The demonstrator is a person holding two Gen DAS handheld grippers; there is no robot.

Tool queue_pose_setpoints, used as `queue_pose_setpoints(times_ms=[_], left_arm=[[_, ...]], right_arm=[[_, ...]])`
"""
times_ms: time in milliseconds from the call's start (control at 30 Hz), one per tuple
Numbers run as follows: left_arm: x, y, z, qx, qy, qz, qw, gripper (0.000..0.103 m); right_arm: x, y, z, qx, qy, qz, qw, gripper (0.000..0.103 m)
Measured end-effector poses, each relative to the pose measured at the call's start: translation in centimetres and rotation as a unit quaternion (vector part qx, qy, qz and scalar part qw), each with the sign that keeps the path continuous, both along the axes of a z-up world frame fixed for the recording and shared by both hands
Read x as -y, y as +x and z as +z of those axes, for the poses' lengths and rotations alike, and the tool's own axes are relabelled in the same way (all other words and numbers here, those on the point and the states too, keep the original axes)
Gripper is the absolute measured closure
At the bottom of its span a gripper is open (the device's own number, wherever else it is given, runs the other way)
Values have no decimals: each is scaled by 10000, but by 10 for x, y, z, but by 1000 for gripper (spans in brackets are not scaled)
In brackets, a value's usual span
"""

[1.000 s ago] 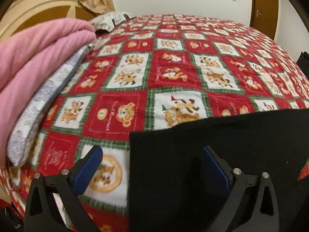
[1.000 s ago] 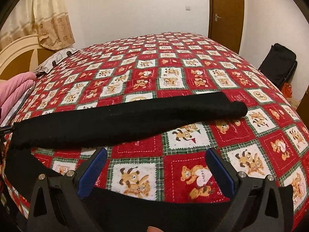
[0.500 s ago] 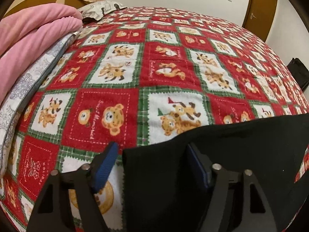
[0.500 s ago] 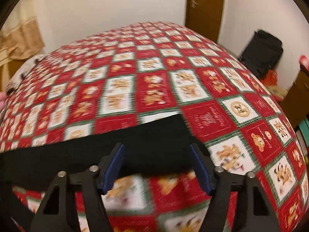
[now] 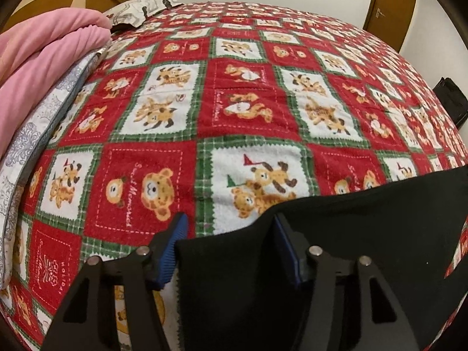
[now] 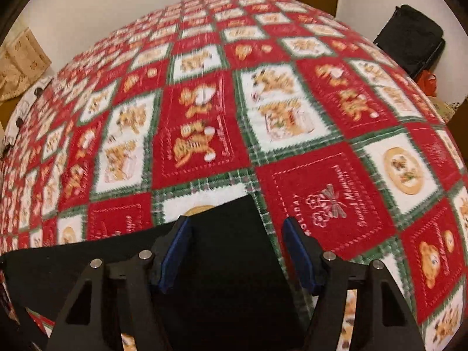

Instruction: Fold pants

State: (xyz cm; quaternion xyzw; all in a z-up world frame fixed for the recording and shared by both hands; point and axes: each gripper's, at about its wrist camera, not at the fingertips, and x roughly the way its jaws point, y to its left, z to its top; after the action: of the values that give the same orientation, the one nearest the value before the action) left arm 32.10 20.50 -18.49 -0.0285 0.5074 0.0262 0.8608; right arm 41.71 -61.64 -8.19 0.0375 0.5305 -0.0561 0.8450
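Note:
Black pants (image 5: 365, 234) lie on the bed's red, white and green bear-print blanket (image 5: 234, 102). In the left wrist view my left gripper (image 5: 231, 245) is open, its blue pads astride the pants' left edge, the cloth between them and under the right pad. In the right wrist view my right gripper (image 6: 237, 248) is open, low over the end of the pants (image 6: 228, 251), the black cloth lying between its blue pads. The blanket (image 6: 263, 117) fills the rest of that blurred view.
A folded pink blanket (image 5: 44, 64) on a grey-patterned pillow (image 5: 38, 122) sits at the left bed edge by the headboard. A black bag (image 6: 409, 41) stands on the floor at the right. A brown door (image 5: 389, 3) is in the far wall.
Both grippers have dropped lower and closer to the pants, and their jaws have narrowed. The right gripper has swung right to the end of the pants.

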Motion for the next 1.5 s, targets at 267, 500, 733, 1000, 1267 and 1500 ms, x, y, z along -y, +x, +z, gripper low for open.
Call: queue_pose_setpoints(times_ms=[267, 500, 733, 1000, 1267, 1500], left_arm=[[22, -3, 12, 239, 120, -172, 9995, 91], [27, -29, 54, 944, -13, -290, 9951, 91], [5, -85, 88, 1656, -738, -224, 9832, 91], [6, -163, 67, 2032, -1359, -433, 9687, 91], [-4, -218, 14, 1836, -1651, -425, 9681, 91], [-13, -233, -8, 1805, -1825, -362, 9658, 85]], right_arm=[[-3, -3, 5, 65, 137, 250, 9996, 94], [-12, -58, 59, 762, 90, 434, 9961, 95], [-8, -158, 123, 1617, 207, 629, 9846, 95], [6, -263, 119, 1800, 265, 685, 9809, 95], [25, -328, 69, 1369, 514, 463, 9882, 95], [34, -350, 59, 1262, 543, 243, 9902, 73]])
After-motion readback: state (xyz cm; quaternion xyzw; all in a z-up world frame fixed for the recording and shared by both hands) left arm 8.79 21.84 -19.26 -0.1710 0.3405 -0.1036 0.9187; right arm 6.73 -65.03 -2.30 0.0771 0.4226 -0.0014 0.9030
